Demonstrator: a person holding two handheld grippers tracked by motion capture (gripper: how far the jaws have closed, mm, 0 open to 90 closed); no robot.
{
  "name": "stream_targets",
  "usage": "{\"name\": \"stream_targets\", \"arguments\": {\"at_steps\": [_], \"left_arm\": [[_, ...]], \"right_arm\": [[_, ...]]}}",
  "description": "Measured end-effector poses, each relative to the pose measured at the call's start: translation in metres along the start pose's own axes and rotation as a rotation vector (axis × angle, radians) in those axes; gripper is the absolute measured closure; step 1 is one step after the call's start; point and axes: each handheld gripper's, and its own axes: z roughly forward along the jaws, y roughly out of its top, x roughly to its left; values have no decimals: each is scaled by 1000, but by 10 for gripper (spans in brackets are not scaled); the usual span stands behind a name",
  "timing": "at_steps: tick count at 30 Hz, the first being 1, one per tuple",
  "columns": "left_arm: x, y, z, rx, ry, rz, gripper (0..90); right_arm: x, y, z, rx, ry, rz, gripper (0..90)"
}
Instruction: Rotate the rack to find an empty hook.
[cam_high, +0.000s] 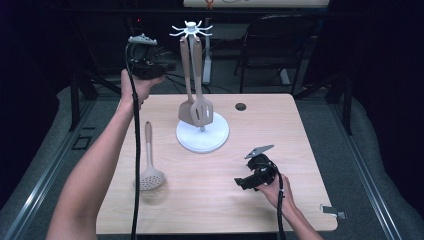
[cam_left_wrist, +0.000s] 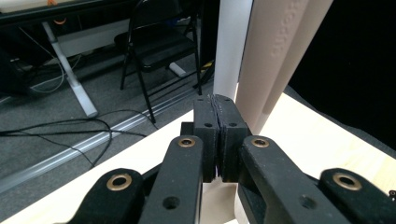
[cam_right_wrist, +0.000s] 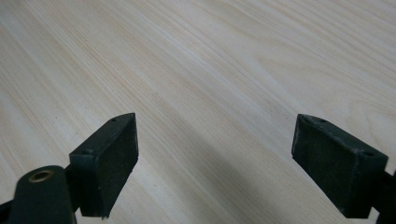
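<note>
Across the pale worktop (cam_high: 210, 200), we see a skimmer (cam_high: 148, 165) lying near-left of the utensil rack (cam_high: 201, 131). Left gripper (cam_left_wrist: 217, 140) fingers clenched empty beside the rack; right gripper (cam_right_wrist: 215, 163) fingers released.

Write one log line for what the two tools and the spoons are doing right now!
left tool: shut, raised beside rack | right tool: open over table | two utensils hanging | skimmer lying on table

Stand (cam_high: 202, 137) mid-table (cam_high: 280, 130), two utensils (cam_high: 196, 107) hanging on it; skimmer (cam_high: 150, 172) lying left, nearer table's front edge.
</note>
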Motion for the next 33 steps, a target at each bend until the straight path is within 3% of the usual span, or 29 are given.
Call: {"name": "stream_targets", "arguments": {"at_steps": [8, 14, 26, 33], "left_arm": [[-1, 15, -7, -31, 4, 11, 897], [-6, 29, -16, -50, 22, 51, 898], [-3, 47, -24, -93, 23, 40, 897], [4, 49, -22, -118, 30, 8, 898]], "right_arm": [[2, 1, 0, -3, -3, -4, 143], [1, 0, 0, -5, -1, 0, 144], [1, 0, 1, 2, -4, -6, 144], [0, 0, 2, 2, -4, -4, 145]]}}
